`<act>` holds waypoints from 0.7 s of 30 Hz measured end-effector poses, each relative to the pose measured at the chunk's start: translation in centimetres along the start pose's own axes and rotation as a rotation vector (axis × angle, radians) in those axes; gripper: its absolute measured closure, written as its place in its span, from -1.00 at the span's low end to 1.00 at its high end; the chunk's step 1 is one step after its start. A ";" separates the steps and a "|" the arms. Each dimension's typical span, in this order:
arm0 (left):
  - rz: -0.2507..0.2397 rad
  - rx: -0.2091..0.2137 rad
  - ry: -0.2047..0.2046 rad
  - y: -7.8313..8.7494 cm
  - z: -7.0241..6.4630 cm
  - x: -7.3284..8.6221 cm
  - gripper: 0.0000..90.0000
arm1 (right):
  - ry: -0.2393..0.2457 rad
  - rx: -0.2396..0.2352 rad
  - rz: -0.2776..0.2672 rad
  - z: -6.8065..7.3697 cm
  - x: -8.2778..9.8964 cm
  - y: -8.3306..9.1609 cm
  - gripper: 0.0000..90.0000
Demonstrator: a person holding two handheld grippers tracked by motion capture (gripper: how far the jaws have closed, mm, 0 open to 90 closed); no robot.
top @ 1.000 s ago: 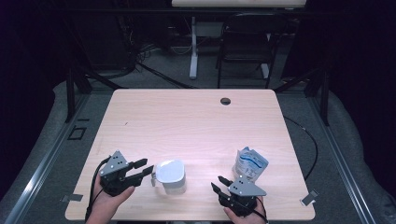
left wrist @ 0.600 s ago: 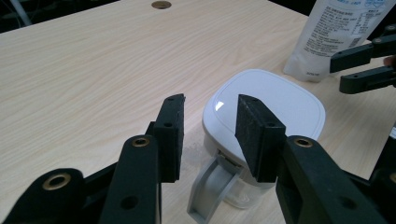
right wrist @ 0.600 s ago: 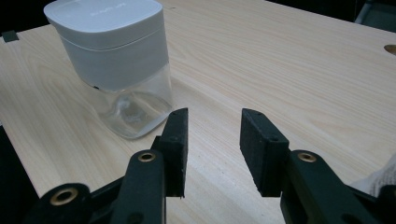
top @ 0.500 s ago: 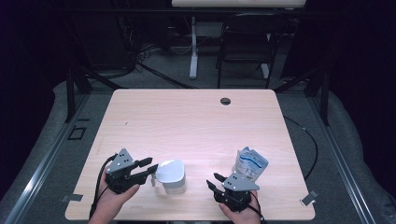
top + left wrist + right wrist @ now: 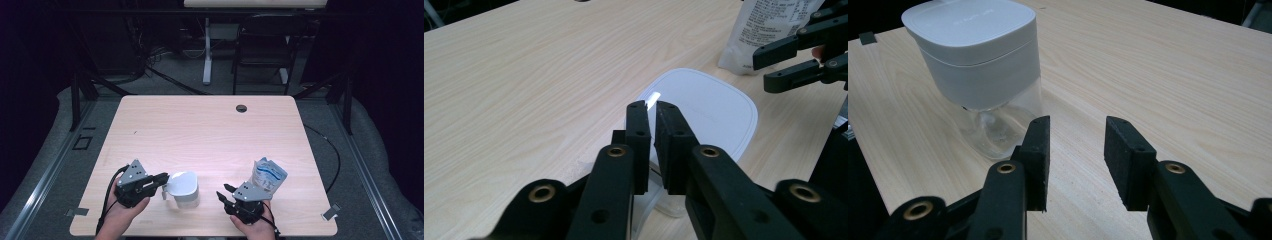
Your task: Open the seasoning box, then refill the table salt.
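left claw (image 5: 650, 117): together on small tab at near-left edge of white container lid (image 5: 181, 183), likely to lift it | right claw (image 5: 1075, 145): apart, empty, near right, aimed at container | container: near centre of worktop (image 5: 210, 130), clear base | pouch (image 5: 268, 175): standing right, print too small to read

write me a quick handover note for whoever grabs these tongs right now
Left tongs: closed on a small white tab at the edge of the jar lid, near the table's front edge.
Right tongs: open, holding nothing, between jar and pouch.
Pouch stands upright right of the jar, looks unopened.
Done: tab gripped. Left, likely: open the lid, then deal with the pouch.
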State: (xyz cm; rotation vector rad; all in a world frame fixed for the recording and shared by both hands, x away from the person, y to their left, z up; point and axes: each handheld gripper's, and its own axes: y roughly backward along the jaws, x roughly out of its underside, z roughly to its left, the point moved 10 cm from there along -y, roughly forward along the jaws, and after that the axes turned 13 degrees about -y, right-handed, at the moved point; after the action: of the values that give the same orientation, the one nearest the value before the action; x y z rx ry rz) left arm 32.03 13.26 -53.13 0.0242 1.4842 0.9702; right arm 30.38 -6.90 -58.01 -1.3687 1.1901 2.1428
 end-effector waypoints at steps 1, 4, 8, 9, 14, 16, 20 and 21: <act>0.002 0.002 -0.003 0.0 0.0 0.0 0.97 | -0.002 0.000 -0.001 0.0 0.0 0.0 0.41; 0.012 0.024 -0.014 -0.1 -0.3 0.0 1.00 | 0.006 -0.006 0.005 0.0 0.0 0.0 0.40; 0.018 0.030 -0.024 -0.4 -0.7 0.0 1.00 | 0.003 -0.008 -0.004 0.0 -0.2 -0.1 0.40; 0.024 0.030 -0.024 -0.5 -0.7 0.1 1.00 | 0.003 -0.007 -0.004 0.0 -0.2 -0.1 0.40; 0.040 0.027 -0.027 -0.9 -0.7 0.2 1.00 | 0.005 -0.012 0.001 0.0 -0.2 -0.2 0.40; 0.043 0.028 -0.026 -1.1 -0.7 0.3 1.00 | 0.008 -0.012 0.003 0.1 -0.2 -0.2 0.40; 0.042 0.031 -0.022 -1.2 -0.7 0.4 1.00 | 0.006 -0.016 -0.001 0.1 -0.3 -0.2 0.40; 0.043 0.031 -0.027 -1.2 -0.7 0.4 1.00 | 0.005 -0.016 -0.001 0.1 -0.3 -0.3 0.39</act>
State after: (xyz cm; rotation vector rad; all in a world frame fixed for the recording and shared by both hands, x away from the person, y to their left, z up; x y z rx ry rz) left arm 31.93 12.35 -54.24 0.0918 1.4794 0.9780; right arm 30.68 -6.61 -57.90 -1.3820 1.1767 2.1542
